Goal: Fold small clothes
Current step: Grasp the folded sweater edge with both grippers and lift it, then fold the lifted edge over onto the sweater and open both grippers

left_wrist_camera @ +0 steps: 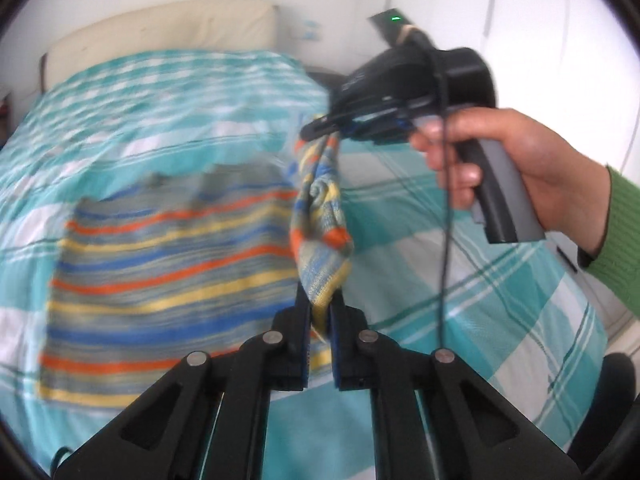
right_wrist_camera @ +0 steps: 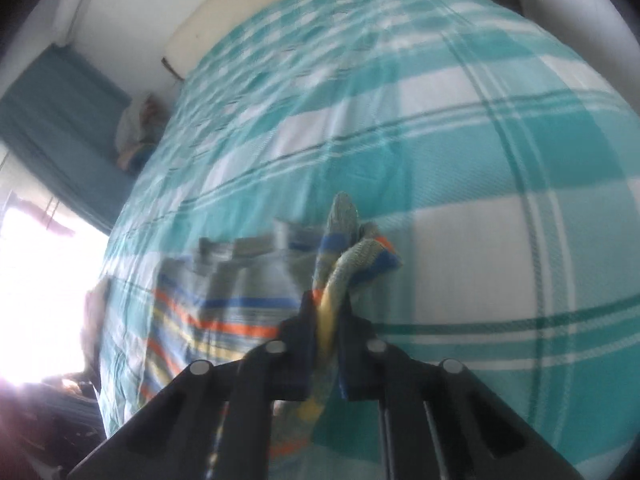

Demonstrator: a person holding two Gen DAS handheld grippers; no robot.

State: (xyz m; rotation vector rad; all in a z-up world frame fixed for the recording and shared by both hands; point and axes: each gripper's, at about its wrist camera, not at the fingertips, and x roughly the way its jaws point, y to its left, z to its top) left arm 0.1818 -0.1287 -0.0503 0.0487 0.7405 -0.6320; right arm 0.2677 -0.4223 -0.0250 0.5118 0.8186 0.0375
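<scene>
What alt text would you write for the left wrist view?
The left gripper and the right gripper each pinch an edge of a striped garment, lifting it off a teal checked bed cover. A green sleeve shows.

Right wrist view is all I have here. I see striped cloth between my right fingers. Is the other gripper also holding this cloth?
Observer: Yes. In the left wrist view the left gripper is shut on a corner of the striped garment.
Operator: Can you see my right gripper from there?
Observer: Yes. The right gripper is up at the right, held by a hand, shut on another bunched part of the garment.
Operator: Is the whole garment lifted?
Observer: No. Its wide striped part still lies on the checked bedspread; only the edge between the two grippers is raised.
</scene>
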